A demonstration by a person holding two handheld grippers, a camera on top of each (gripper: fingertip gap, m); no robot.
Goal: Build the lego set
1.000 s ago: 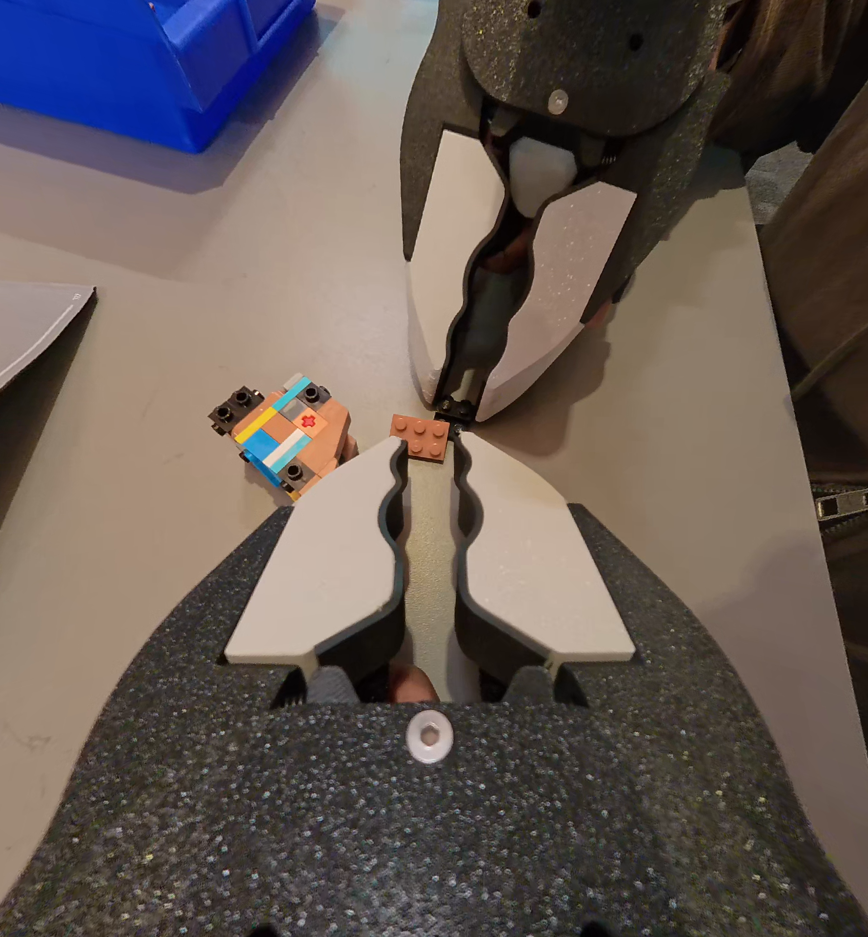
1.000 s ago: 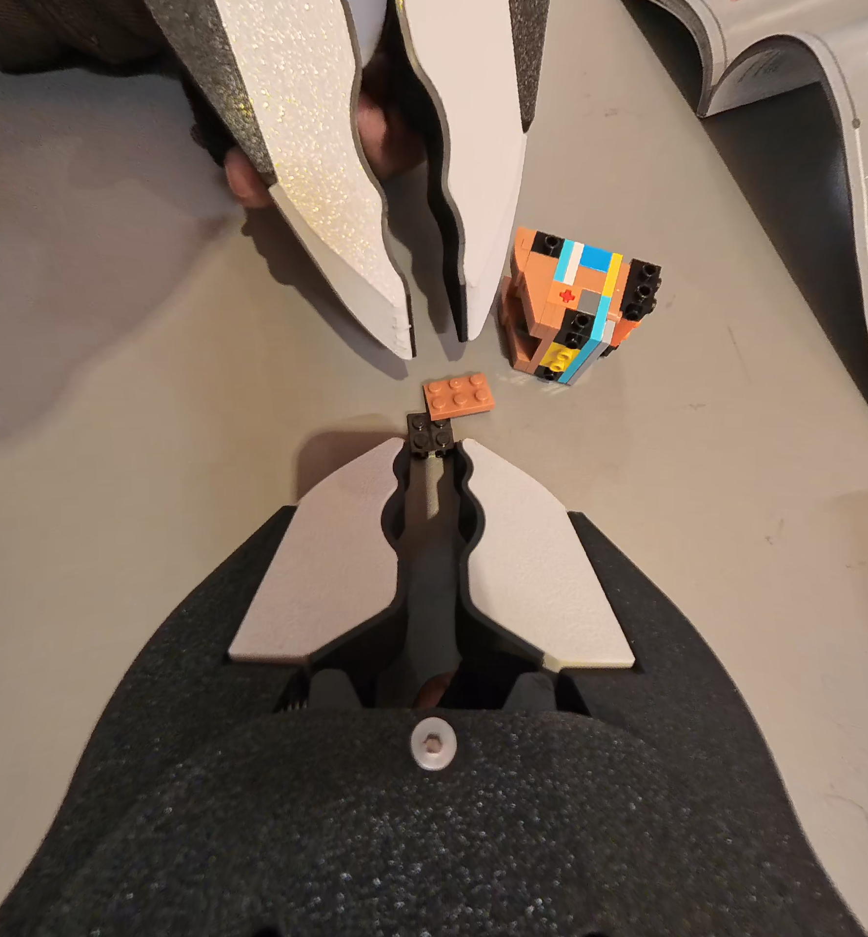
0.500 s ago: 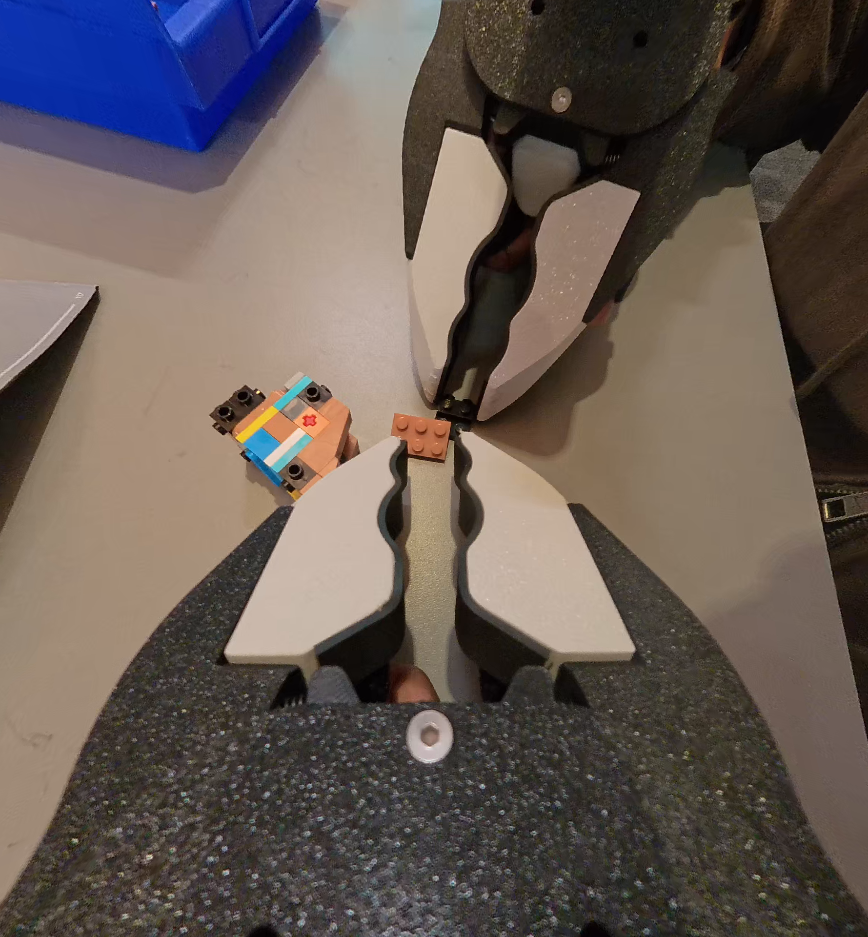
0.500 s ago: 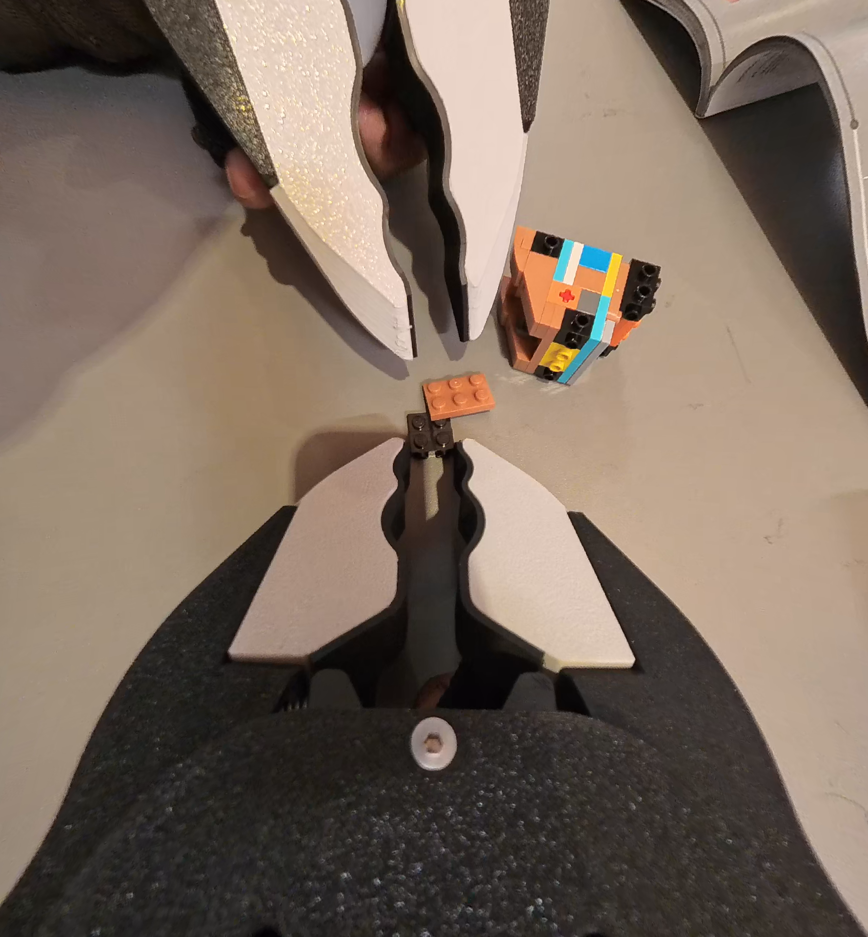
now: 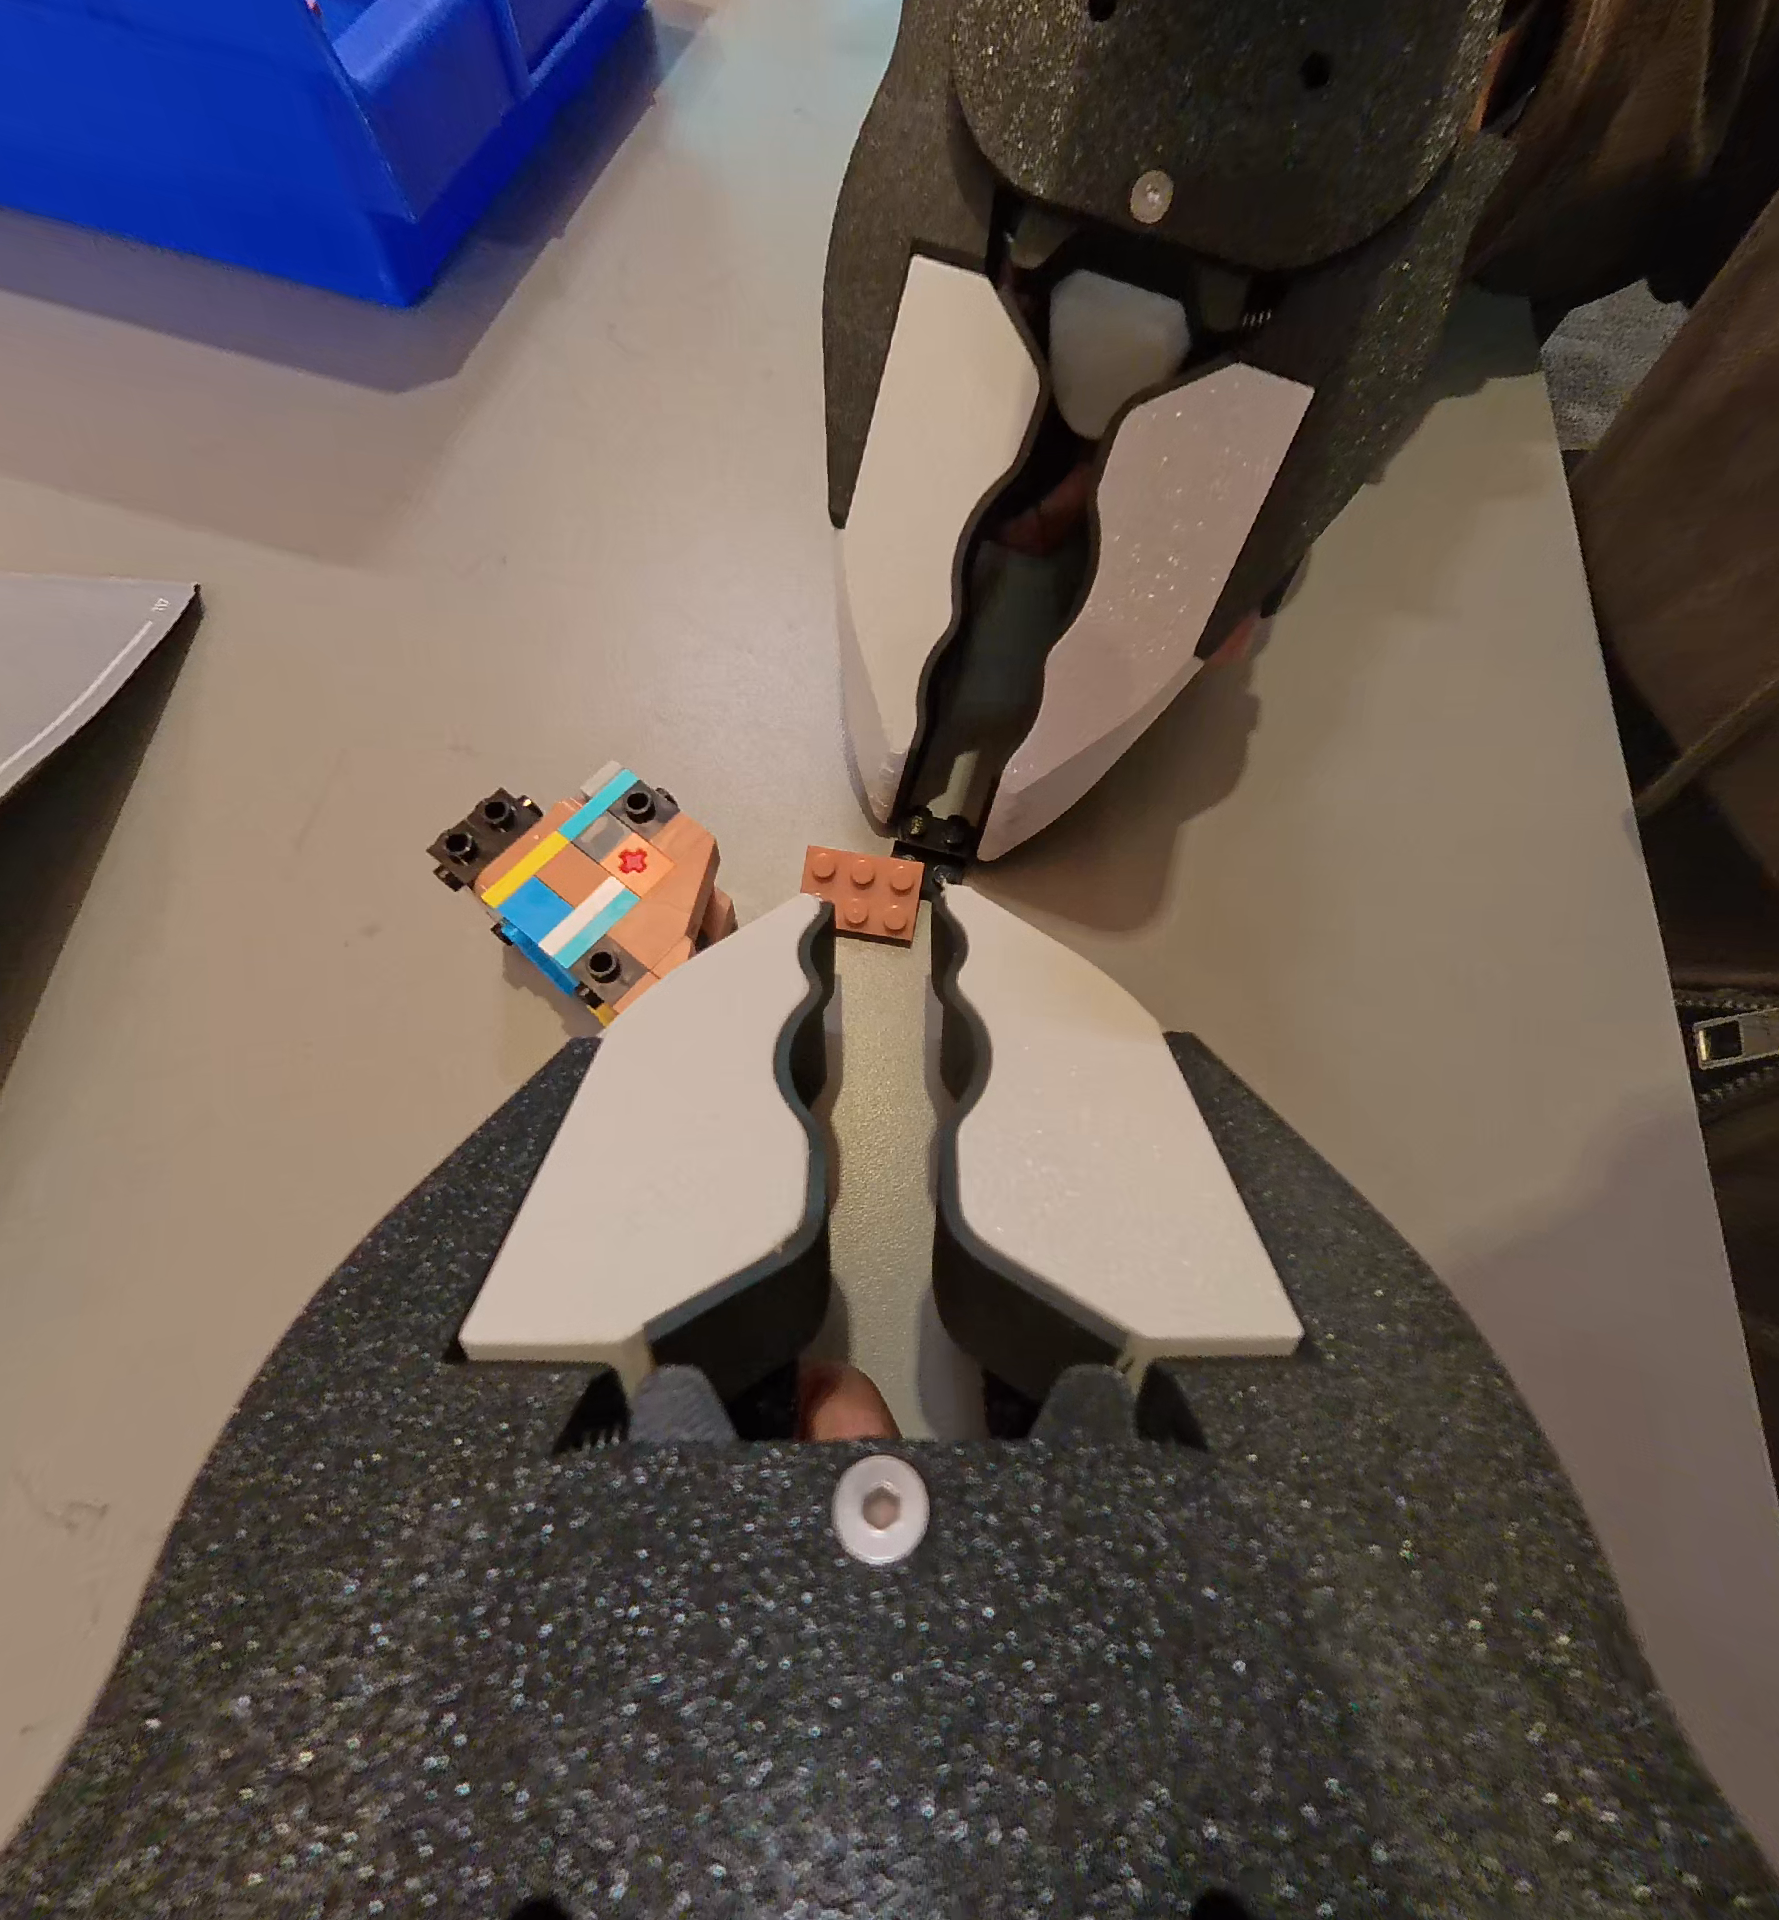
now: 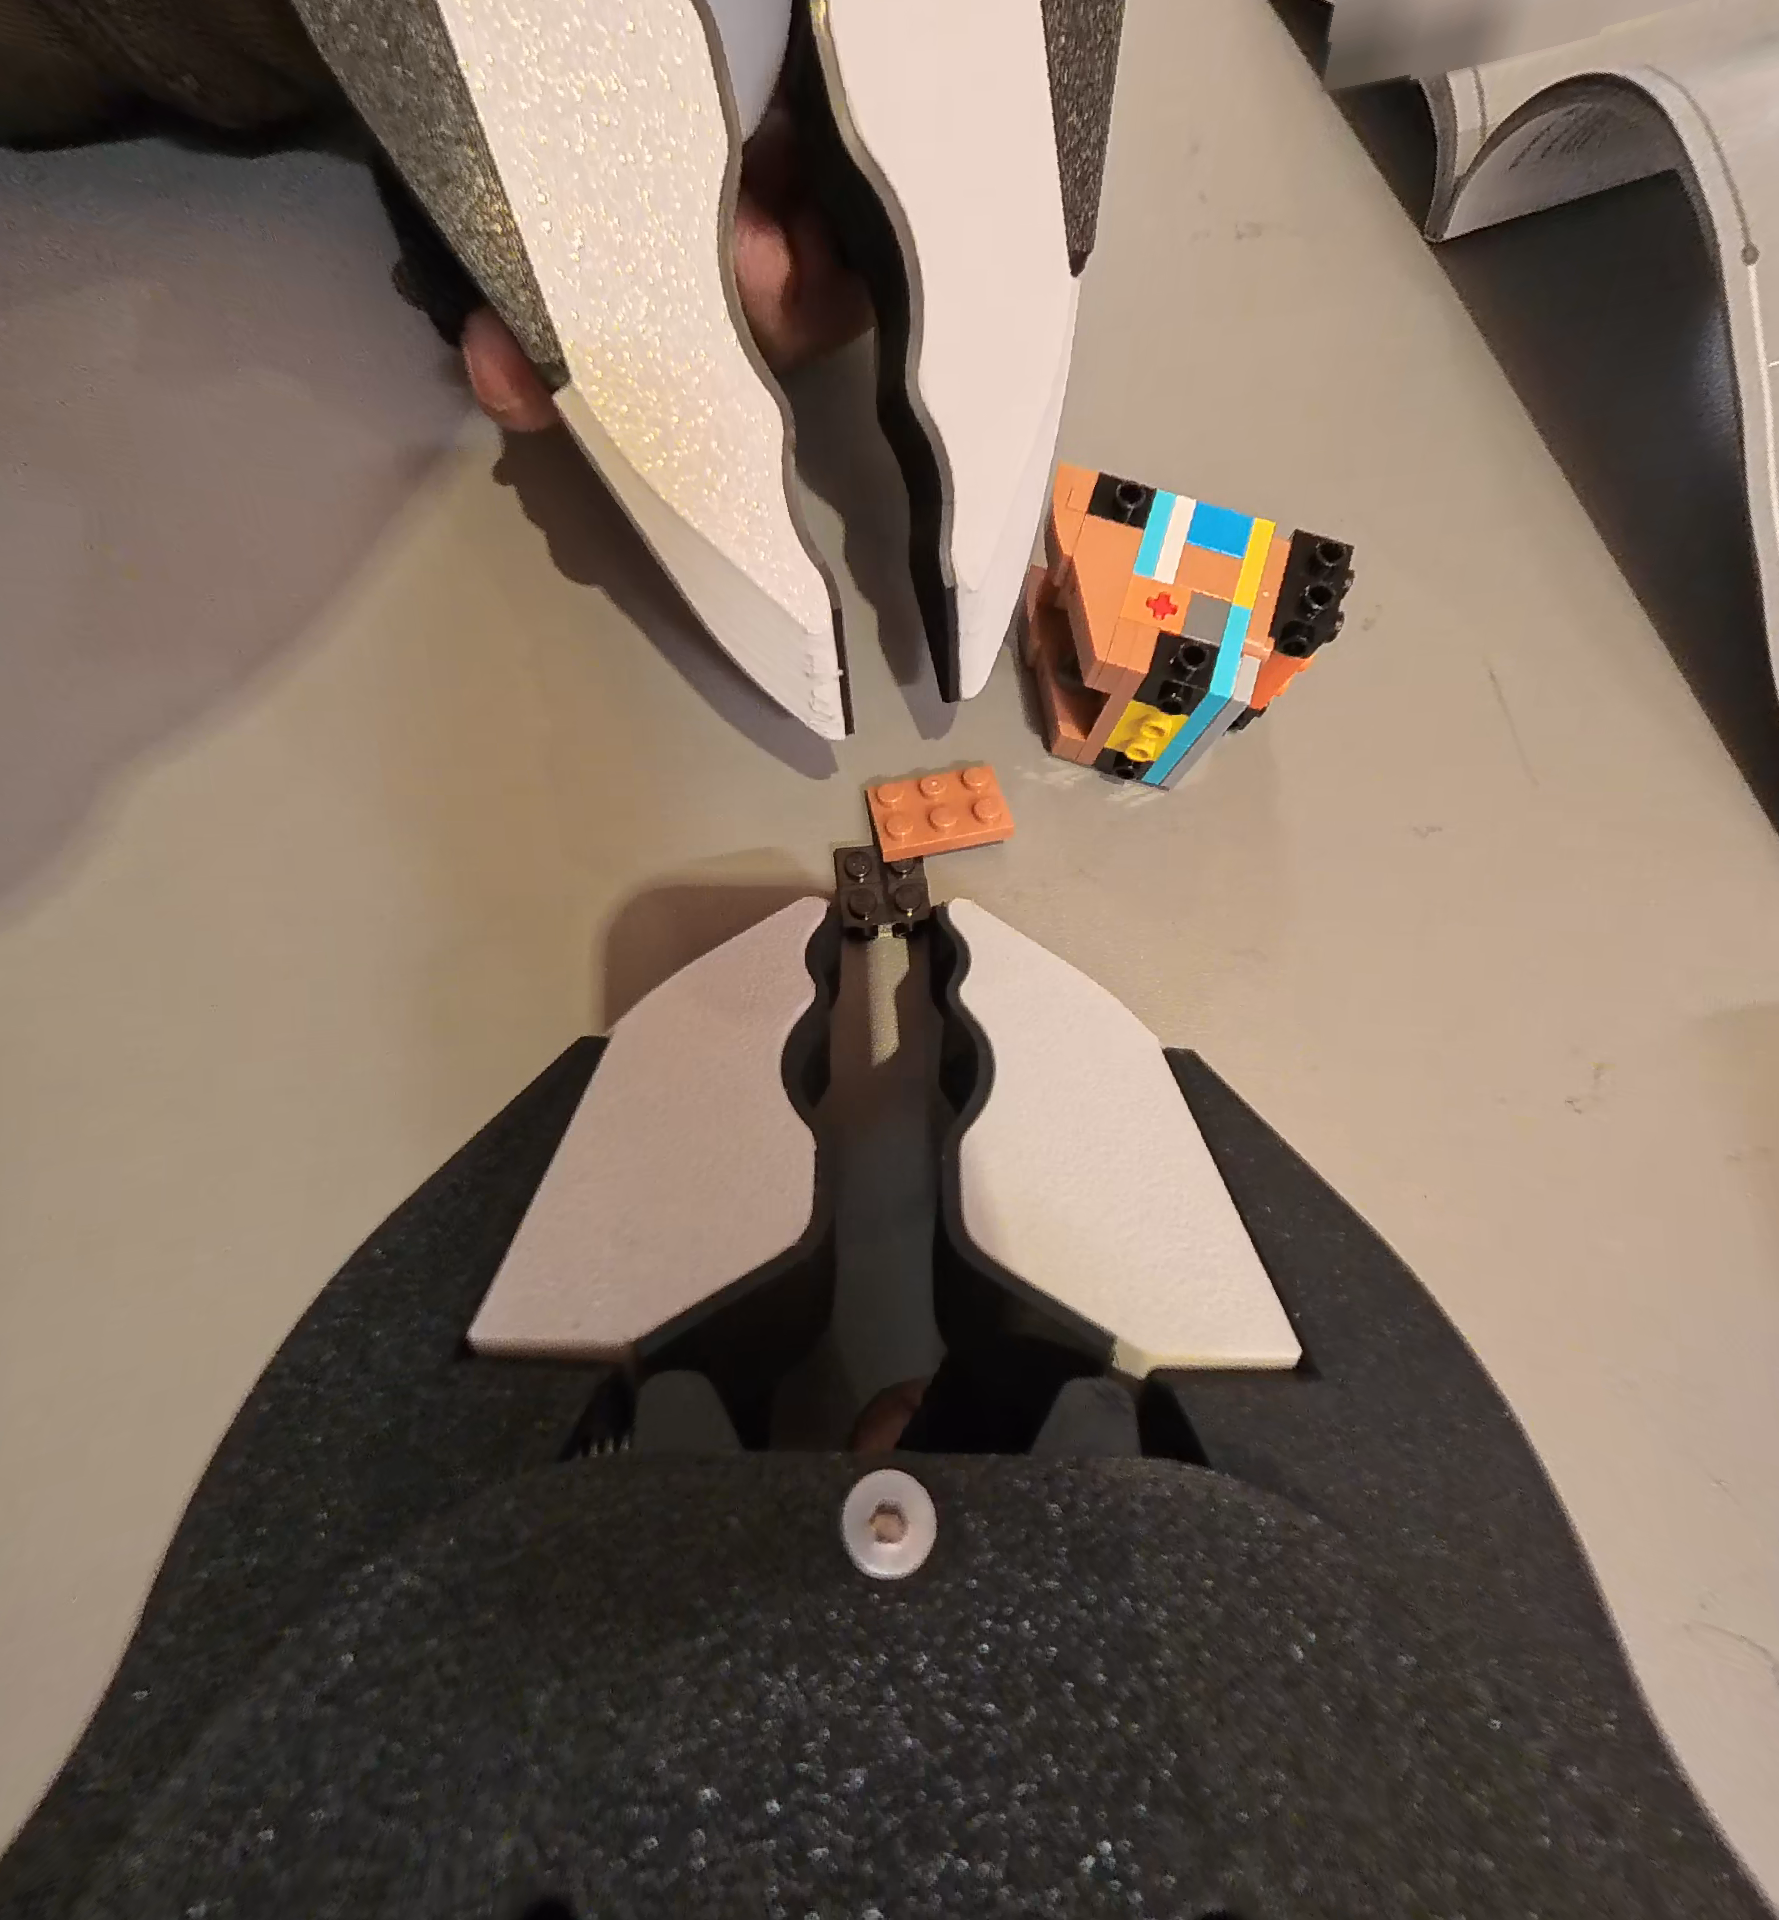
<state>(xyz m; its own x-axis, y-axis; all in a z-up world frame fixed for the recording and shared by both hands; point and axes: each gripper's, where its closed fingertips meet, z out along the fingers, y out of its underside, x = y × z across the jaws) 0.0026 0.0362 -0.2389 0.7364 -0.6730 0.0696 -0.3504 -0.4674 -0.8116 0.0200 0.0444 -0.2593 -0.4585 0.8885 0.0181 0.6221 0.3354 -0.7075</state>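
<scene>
Right now the right gripper point(image 6: 887, 909) pinches a small black plate point(image 6: 882, 894) between its nearly closed tips, low over the grey table point(image 6: 1487, 1143). An orange-brown 2x3 plate point(image 6: 939, 812) overlaps the black plate's far edge. Facing it, the left gripper point(image 5: 877, 914) has its jaws a narrow gap apart and grips nothing; its tips sit just beside that orange-brown plate. Beside them stands the partly built lego model point(image 6: 1181, 623). Farther off are a blue bin point(image 5: 241, 125) and an open booklet point(image 6: 1643, 260).
</scene>
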